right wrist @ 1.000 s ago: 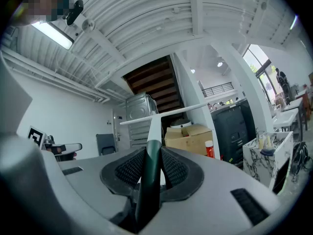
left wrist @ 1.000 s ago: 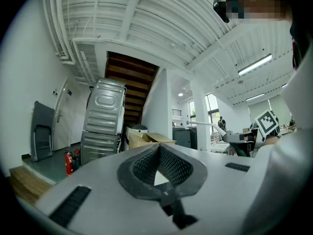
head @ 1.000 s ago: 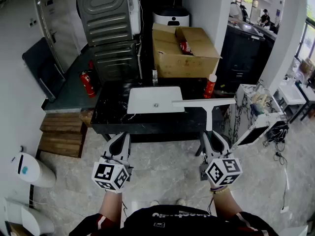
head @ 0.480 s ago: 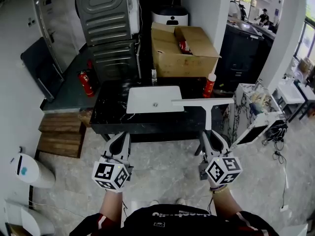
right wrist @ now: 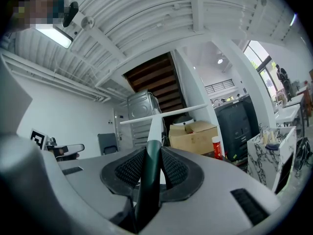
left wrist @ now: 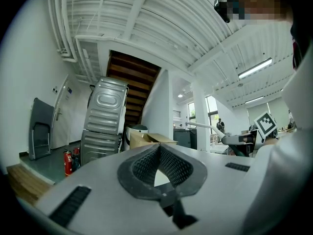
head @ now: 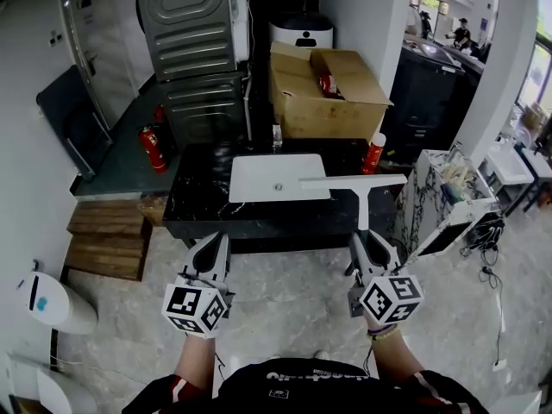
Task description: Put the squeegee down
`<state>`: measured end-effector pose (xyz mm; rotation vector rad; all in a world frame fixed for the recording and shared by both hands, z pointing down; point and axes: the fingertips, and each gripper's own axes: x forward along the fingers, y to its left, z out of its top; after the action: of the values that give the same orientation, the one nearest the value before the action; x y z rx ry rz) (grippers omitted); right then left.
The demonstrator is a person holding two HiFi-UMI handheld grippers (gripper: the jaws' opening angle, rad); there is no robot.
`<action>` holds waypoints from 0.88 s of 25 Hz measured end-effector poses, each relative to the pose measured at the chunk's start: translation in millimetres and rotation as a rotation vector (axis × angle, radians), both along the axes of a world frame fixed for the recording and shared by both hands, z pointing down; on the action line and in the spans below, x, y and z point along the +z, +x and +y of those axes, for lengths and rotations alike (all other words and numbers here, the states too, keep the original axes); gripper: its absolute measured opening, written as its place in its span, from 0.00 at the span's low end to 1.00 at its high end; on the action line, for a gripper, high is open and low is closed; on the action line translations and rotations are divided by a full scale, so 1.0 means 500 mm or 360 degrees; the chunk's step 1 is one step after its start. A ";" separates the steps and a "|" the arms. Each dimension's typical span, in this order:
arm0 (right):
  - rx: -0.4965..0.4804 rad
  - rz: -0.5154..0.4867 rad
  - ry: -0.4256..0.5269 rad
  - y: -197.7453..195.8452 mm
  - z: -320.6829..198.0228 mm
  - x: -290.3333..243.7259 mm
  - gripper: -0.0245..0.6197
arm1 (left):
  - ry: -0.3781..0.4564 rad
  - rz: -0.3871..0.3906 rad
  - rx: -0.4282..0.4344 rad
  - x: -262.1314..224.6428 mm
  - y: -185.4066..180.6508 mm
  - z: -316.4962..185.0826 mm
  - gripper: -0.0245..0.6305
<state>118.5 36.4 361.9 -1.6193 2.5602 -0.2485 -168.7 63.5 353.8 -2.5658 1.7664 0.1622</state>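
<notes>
1. Left gripper [head: 210,241], held low before the black marble counter [head: 194,207]. The pads meet at the tips with nothing between them. It is idle, probably kept level with its partner only for balance.

2. White basin [head: 250,192], set into the counter top. Its bare surround is the likeliest resting place for item 3.

3. Squeegee [head: 362,198]: a dark green grip, a white shaft and a long white blade bar. It is carried blade-forward and roughly level, so the bar crosses the counter's right end beside the basin. It appears to hang above the stone rather than rest on it, though the steep downward view makes that gap hard to judge.

4. Right gripper [head: 366,235], jaws closed on the squeegee's green grip. In the right gripper view the grip [right wrist: 149,165] runs straight out between the pads, with the shaft and bar beyond the tips. The hold at the handle's end keeps the blade clear for laying down. The squeegee is not yet released.

5. Red bottle [head: 376,152], upright at the counter's far right corner, near the bar's end; best avoided.
</notes>
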 end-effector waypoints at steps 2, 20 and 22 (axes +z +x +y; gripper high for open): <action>0.0008 0.0007 0.0011 -0.017 0.001 0.003 0.23 | -0.0001 -0.0005 0.0004 0.005 -0.019 -0.002 0.06; -0.0057 0.0023 0.0010 -0.043 -0.338 0.055 0.23 | -0.0107 0.0030 0.0001 0.084 -0.023 -0.337 0.06; -0.0094 0.0008 0.0002 -0.036 -0.417 0.059 0.23 | -0.0100 0.0000 -0.0002 0.077 -0.004 -0.412 0.06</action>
<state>100.7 -171.8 391.6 -1.5474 2.6138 -0.2478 -170.6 -142.6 392.1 -2.6072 1.8017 0.1083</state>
